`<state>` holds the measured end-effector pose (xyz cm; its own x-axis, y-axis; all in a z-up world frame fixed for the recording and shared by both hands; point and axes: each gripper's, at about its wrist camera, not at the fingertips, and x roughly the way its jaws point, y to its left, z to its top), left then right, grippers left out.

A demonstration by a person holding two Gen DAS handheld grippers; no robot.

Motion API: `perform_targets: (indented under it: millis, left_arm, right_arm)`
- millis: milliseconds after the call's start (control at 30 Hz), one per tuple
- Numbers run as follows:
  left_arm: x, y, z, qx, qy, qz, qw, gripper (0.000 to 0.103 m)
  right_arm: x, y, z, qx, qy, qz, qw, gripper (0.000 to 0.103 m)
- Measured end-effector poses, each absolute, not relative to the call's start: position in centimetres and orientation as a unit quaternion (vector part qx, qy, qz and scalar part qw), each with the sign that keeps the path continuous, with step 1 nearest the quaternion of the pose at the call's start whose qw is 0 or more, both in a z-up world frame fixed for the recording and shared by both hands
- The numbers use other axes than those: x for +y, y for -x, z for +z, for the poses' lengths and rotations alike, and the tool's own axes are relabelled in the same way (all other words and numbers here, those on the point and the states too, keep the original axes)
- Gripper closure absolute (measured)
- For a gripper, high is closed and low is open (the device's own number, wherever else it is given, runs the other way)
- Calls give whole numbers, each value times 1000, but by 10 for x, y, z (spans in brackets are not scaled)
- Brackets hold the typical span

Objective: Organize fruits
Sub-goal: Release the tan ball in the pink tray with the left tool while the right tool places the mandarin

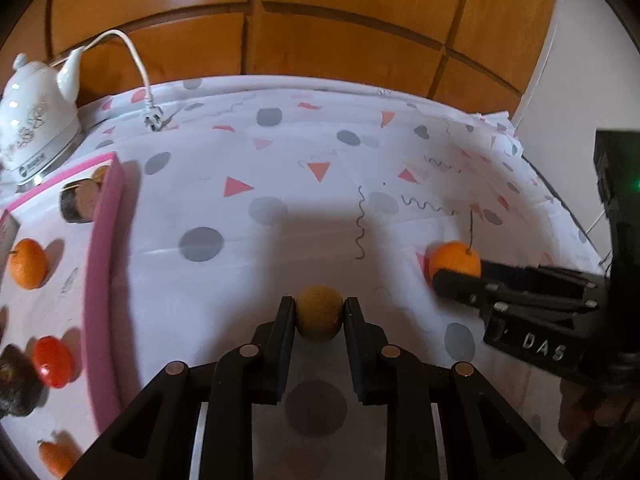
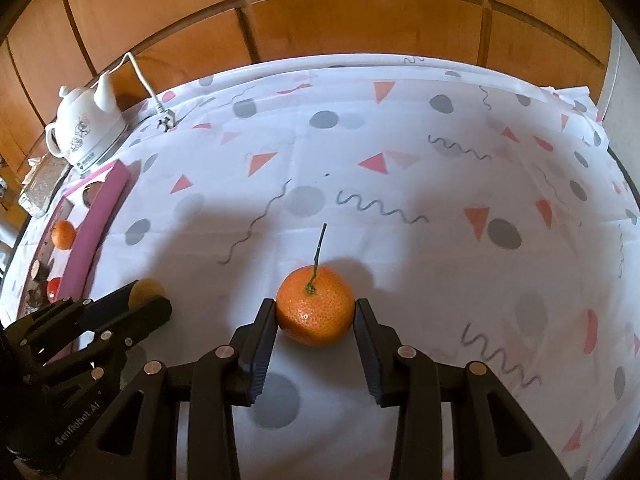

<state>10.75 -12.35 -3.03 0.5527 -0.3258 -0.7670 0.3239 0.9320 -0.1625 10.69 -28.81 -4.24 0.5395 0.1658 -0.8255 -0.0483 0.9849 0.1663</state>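
The left wrist view alone shows the left black two-finger gripper (image 1: pixel 320 312) closed on a small round brownish-yellow fruit (image 1: pixel 319 313), both fingertips pressed against its sides at lower centre of the frame; at the left edge it also shows the inside of a pink-walled tray (image 1: pixel 105 264), holding an orange mandarin (image 1: pixel 27 263), a red round fruit (image 1: pixel 52 361) and another orange fruit (image 1: pixel 56 456) at the bottom left. The right wrist view alone shows the right black two-finger gripper (image 2: pixel 316 312) from behind, its jaws wide apart yet touching both sides of a stemmed orange mandarin (image 2: pixel 315 310) that sits on the cloth at centre frame; whether it is squeezed tight I cannot tell. Everything rests on a white tablecloth with grey dots, pink triangles and squiggles (image 2: pixel 400 184). A white ceramic electric kettle (image 2: pixel 86 124) stands at upper left with its white cord and plug (image 2: pixel 166 118) lying beside it, and orange-brown wooden panelling (image 2: pixel 340 12) fills the top of both views.
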Motion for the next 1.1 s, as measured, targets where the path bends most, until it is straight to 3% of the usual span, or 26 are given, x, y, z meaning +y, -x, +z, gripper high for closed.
perform_targets:
  millis: [500, 800, 1100]
  left_arm:
    - [-84, -81, 16, 395, 30, -170, 902, 79]
    - [-12, -59, 49, 357, 53, -93, 928, 78]
    - [48, -35, 50, 348, 65, -25, 935, 78]
  right_arm:
    - [-272, -95, -45, 474, -21, 52, 879, 64]
    - [-269, -95, -46, 472, -15, 44, 881, 64]
    - [-266, -95, -46, 468, -4, 38, 883, 64]
